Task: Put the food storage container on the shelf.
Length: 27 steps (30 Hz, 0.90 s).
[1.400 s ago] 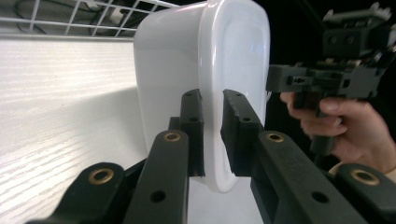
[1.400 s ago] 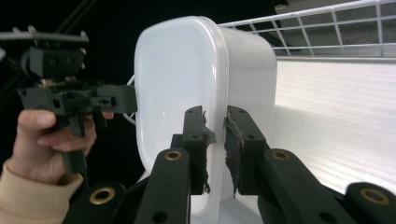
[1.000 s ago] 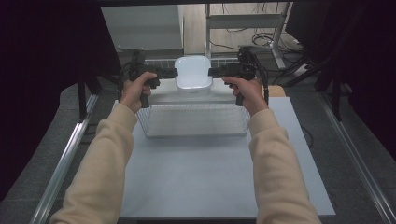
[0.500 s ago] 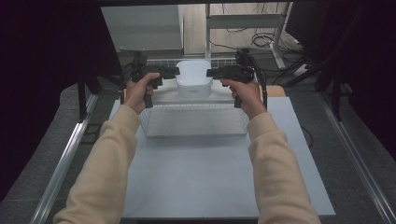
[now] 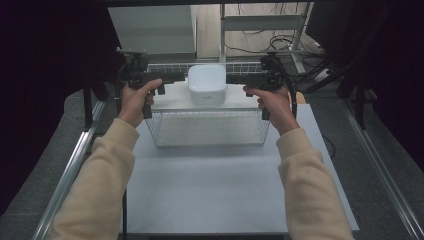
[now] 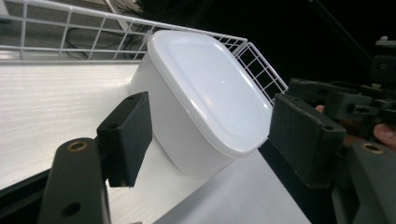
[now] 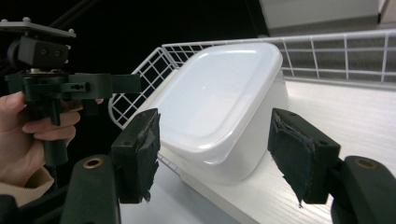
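Two tongs flank a white lidded container (image 5: 207,84), one from each side, at the far end of the tabletop (image 5: 220,190); the container sits on a pale wood-grain surface (image 5: 172,100) with a white wire basket (image 5: 210,129) around and in front of it, though whether that surface is the basket's own shelf I cannot tell. The container is a squat box with rounded corners and a smooth lid (image 6: 210,88) facing upward; from above it looks almost square, with no clear long axis, its sides lined up roughly with the basket's edges. The left tongs (image 5: 181,77) are held level by the person's left hand (image 5: 134,100), pointing inward toward the container's left side; the right tongs (image 5: 231,79), in the right hand (image 5: 274,102), point inward from the opposite side, so the two face each other across the box. In the left gripper view the black pads (image 6: 128,135) stand wide apart, released, with the container between and just beyond them, not touching; in the right gripper view the padded jaws are likewise spread and gripping nothing, the container near but apart, and the other tongs show farther off at the left. Cream sleeves (image 5: 105,185) cover both forearms.
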Each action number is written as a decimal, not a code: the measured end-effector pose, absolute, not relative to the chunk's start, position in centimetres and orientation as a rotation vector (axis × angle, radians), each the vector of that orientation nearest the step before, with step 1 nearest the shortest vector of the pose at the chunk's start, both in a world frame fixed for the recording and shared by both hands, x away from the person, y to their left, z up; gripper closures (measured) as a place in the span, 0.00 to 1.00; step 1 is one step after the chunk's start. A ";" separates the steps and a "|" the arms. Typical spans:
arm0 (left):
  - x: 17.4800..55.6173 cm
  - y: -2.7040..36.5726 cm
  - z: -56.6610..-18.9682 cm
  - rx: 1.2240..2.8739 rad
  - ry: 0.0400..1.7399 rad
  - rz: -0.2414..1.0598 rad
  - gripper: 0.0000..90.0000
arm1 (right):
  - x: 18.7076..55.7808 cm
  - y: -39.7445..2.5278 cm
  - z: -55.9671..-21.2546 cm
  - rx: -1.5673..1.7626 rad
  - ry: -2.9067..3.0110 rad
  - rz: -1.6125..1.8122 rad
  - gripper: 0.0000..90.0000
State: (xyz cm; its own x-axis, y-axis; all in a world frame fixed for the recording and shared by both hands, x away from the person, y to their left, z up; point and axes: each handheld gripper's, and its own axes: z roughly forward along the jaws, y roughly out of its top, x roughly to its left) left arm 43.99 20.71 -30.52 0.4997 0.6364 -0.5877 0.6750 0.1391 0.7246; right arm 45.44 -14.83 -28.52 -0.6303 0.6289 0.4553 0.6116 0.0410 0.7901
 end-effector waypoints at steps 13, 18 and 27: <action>39.7 19.9 -30.0 1.676 1.092 0.069 0.33 | 42.5 -17.4 -29.3 1.185 2.294 1.673 0.37; 36.6 20.1 -31.1 1.691 1.054 0.090 0.32 | 40.0 -18.5 -30.2 1.124 2.298 1.655 0.37; 32.0 20.9 -34.9 1.717 0.999 0.137 0.31 | 35.4 -20.2 -33.6 1.013 2.273 1.570 0.35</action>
State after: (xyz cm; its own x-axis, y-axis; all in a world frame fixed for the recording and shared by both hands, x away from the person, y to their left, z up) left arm 31.96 20.86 -34.90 0.6389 0.6718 -0.3748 0.5466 -0.0535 0.8357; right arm 35.44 -20.20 -33.59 -0.7455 0.6323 0.2106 0.4210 0.2018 0.8843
